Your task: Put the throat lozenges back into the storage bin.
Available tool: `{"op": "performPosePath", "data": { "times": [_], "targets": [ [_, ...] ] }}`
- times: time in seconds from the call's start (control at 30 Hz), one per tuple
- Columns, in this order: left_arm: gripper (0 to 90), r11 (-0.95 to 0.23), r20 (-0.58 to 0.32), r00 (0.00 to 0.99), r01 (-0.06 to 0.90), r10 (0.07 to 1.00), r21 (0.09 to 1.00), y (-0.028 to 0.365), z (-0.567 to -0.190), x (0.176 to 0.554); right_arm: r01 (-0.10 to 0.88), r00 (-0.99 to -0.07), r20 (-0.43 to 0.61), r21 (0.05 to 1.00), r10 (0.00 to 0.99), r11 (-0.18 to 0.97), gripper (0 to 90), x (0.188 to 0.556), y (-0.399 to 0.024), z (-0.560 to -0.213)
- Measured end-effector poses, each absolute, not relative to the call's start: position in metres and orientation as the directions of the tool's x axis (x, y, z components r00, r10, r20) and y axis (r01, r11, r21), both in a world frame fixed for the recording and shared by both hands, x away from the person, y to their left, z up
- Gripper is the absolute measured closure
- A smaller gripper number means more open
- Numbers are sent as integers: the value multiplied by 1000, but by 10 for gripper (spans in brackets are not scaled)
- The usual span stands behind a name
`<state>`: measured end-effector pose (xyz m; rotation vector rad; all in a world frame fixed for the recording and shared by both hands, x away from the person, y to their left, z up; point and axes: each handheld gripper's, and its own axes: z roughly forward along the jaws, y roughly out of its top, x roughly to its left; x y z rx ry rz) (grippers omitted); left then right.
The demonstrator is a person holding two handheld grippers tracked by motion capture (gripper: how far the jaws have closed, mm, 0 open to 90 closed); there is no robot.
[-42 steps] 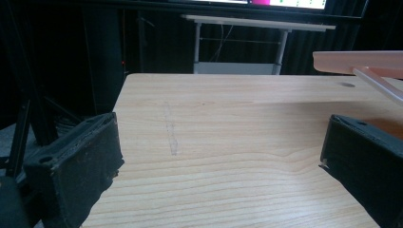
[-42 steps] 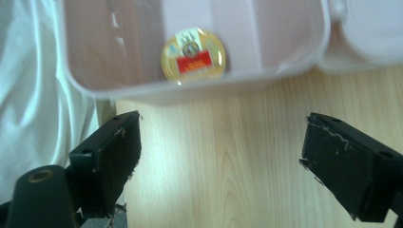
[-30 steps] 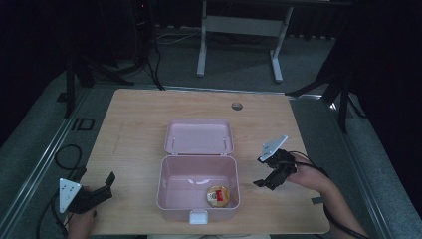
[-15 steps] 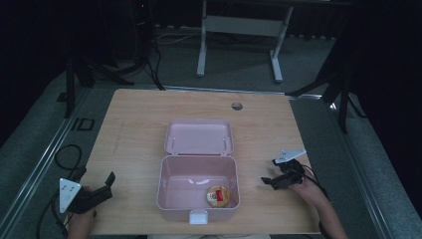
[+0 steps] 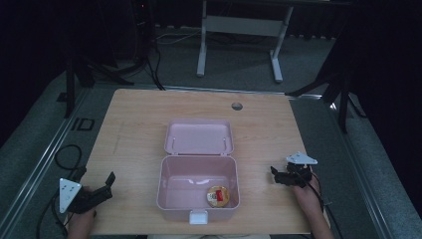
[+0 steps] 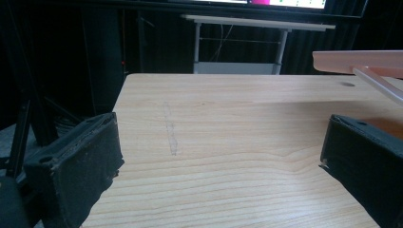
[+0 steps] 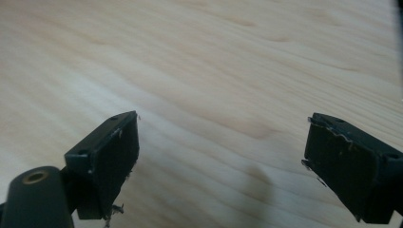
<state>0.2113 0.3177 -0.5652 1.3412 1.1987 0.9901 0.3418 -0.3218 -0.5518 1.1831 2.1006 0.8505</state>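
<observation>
since a second ago the right gripper (image 5: pixel 278 175) has dropped from beside the pink box (image 5: pixel 198 188) to rest low on the table (image 5: pixel 134 129), well clear of it; its fingers (image 7: pixel 109 156) stand wide apart on nothing. the left gripper (image 5: pixel 102 185) sits unchanged near the table's left front corner, fingers (image 6: pixel 81 161) equally wide and empty. inside the open box, at its front right, lies a small round container (image 5: pixel 218 195). it looks light, stiff and smooth-sided, likely slippery; pinching across its rim seems the safest hold.
</observation>
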Motion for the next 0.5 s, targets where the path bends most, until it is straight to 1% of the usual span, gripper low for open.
{"op": "performPosePath", "data": {
  "times": [0.13, 0.2, 0.23, 0.27, 0.3, 0.33, 0.4, 0.5],
  "targets": [
    [3, 37, -58, 161, 131, 985, 991, 318, -565, 211, 516, -366, -180, 777, 913, 360, 109, 341, -329, -554],
    [3, 38, -59, 161, 130, 985, 991, 318, -565, 211, 521, -352, -174, 780, 920, 347, 109, 341, -331, -554],
    [3, 38, -59, 162, 131, 985, 991, 318, -565, 211, 511, -316, -163, 801, 935, 312, 109, 340, -338, -553],
    [3, 38, -59, 162, 131, 985, 991, 318, -565, 211, 511, -316, -163, 801, 935, 312, 109, 340, -338, -553],
    [3, 38, -59, 162, 131, 985, 991, 318, -565, 211, 504, -273, -159, 816, 949, 282, 110, 338, -343, -553],
    [3, 39, -60, 161, 131, 985, 991, 318, -565, 211, 504, -273, -159, 816, 949, 282, 110, 338, -343, -553],
    [3, 39, -60, 161, 131, 985, 991, 318, -565, 211, 504, -220, -132, 833, 967, 229, 109, 337, -351, -551],
    [3, 38, -59, 161, 131, 985, 991, 318, -565, 211, 491, -171, -83, 857, 982, 158, 110, 336, -361, -550]
  ]
}}
